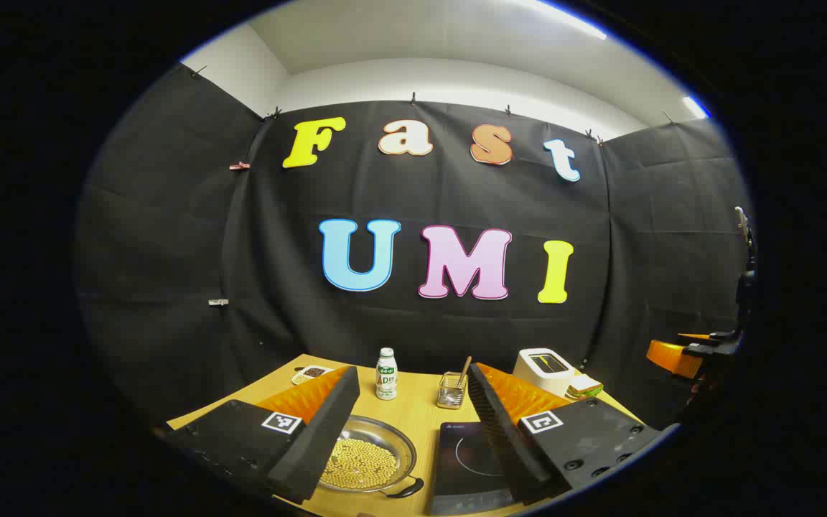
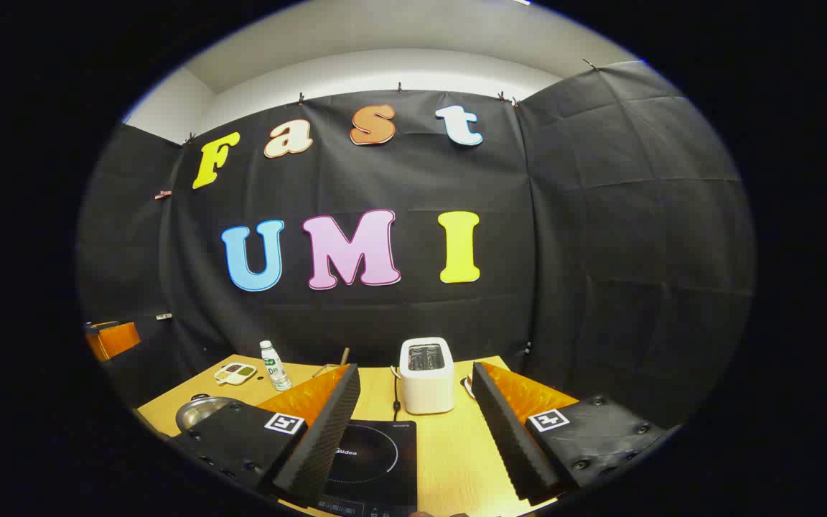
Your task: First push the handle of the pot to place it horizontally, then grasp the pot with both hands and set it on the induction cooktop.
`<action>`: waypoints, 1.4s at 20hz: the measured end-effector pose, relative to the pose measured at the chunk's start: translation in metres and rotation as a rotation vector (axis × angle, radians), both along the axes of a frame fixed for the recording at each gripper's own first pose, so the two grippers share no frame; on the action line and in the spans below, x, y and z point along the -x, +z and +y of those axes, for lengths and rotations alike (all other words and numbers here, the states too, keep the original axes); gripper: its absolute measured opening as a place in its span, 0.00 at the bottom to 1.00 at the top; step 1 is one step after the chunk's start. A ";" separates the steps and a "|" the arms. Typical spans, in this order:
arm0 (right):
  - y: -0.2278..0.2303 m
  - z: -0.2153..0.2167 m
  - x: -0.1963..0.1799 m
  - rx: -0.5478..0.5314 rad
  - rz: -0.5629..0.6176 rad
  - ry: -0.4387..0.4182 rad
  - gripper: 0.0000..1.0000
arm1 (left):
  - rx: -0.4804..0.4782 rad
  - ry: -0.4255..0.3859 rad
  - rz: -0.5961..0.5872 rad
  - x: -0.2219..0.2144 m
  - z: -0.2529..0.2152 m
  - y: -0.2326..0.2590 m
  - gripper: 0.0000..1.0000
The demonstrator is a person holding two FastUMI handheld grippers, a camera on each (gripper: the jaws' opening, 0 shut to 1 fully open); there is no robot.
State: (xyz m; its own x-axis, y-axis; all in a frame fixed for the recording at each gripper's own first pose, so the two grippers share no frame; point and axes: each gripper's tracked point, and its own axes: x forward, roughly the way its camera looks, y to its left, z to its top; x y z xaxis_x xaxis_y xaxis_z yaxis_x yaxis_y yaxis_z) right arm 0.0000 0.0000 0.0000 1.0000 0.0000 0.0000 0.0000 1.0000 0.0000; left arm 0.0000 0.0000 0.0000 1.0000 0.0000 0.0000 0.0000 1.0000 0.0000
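Pot [image 1: 367, 459] between left gripper [image 1: 406, 431] fingers

Staged kitchen booth: black cloth wall [image 2: 600, 215], wooden table [image 2: 456, 459], toaster [image 2: 426, 375], induction cooktop [image 2: 377, 459].

Your left gripper [image 1: 413, 438] has black ribbed foam fingers backed in orange, each black body carrying a small black-and-white square marker; your right gripper [image 2: 417, 438] is coloured the same. The pot [image 1: 367, 456] is silver steel with a black handle and holds pale yellow beans. The induction cooktop [image 2: 374, 459] is glossy black with a thin white ring. The table [image 1: 421, 416] is light yellow wood. The toaster [image 2: 426, 375] is white, and the bottle [image 1: 386, 373] is white with green label markings.
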 end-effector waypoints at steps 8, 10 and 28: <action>0.002 0.011 0.021 0.044 -0.012 -0.076 0.97 | -0.031 -0.035 0.009 -0.004 0.022 -0.006 0.95; 0.002 0.011 0.025 0.046 -0.013 -0.107 0.97 | -0.033 -0.045 0.011 -0.002 0.025 -0.010 0.92; -0.014 0.086 0.040 0.065 0.029 -0.135 0.98 | -0.029 -0.160 0.065 -0.018 0.065 -0.041 0.95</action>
